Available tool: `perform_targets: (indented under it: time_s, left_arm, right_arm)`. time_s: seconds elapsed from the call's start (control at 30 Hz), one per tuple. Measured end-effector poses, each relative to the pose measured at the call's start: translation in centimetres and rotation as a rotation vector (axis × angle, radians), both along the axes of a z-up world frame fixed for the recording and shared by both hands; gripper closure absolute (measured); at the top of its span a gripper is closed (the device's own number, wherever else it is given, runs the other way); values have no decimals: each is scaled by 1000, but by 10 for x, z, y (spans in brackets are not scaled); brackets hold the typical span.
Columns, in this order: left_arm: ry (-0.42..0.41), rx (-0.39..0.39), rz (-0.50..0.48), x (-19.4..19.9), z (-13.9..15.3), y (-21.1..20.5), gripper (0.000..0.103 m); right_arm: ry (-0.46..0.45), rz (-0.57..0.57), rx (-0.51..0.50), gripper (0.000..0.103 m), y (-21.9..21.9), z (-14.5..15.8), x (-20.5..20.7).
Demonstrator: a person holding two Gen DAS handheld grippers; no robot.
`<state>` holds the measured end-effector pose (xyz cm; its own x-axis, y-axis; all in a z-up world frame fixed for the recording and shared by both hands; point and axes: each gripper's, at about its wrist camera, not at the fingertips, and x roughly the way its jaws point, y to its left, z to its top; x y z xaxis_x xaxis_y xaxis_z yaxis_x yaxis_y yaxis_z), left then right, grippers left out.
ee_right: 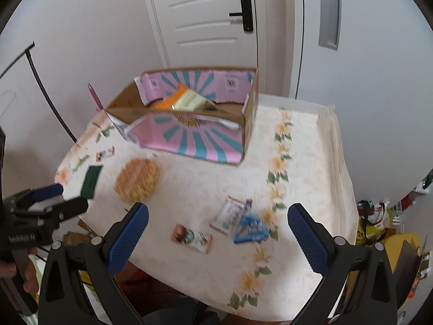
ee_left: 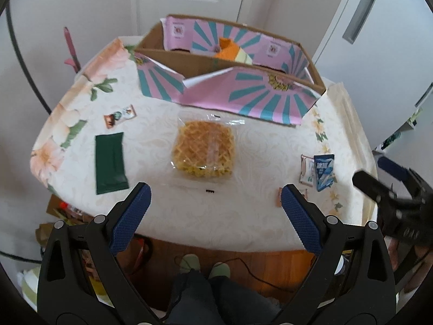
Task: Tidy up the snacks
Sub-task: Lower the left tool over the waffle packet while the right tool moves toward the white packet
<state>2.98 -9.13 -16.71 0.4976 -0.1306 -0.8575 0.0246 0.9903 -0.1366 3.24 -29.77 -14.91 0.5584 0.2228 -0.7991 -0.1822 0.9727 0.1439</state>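
Observation:
A clear bag of yellow waffles (ee_left: 203,149) (ee_right: 137,180) lies mid-table, just ahead of my open left gripper (ee_left: 216,192), which holds nothing. A dark green packet (ee_left: 110,159) (ee_right: 91,178) and a small snack bar (ee_left: 119,116) (ee_right: 105,153) lie to its left. My right gripper (ee_right: 217,212) is wide open and empty above a blue packet (ee_right: 250,228) (ee_left: 324,172), a white wrapper (ee_right: 228,214) and a small bar (ee_right: 192,237). The cardboard box (ee_left: 230,65) (ee_right: 247,124) with pink and teal lining holds orange and pale packets.
The floral tablecloth (ee_left: 243,216) (ee_right: 311,178) drops off at the near edge above a wooden floor and the person's legs (ee_left: 205,292). A white door (ee_right: 205,19) and walls stand behind the box. Clutter sits on the floor at both sides.

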Motion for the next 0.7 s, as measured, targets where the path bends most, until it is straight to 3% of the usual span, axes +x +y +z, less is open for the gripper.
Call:
perform_targets:
  time_s: [0.37,0.7]
  left_arm:
    - [34,8,-41,55,-61,4,7]
    - [70,14,-71,86,-91,0,7]
  right_arm:
    - [19,-62,11,1,10,-54,-14]
    - [26,-77,25,1,24,-75,-9]
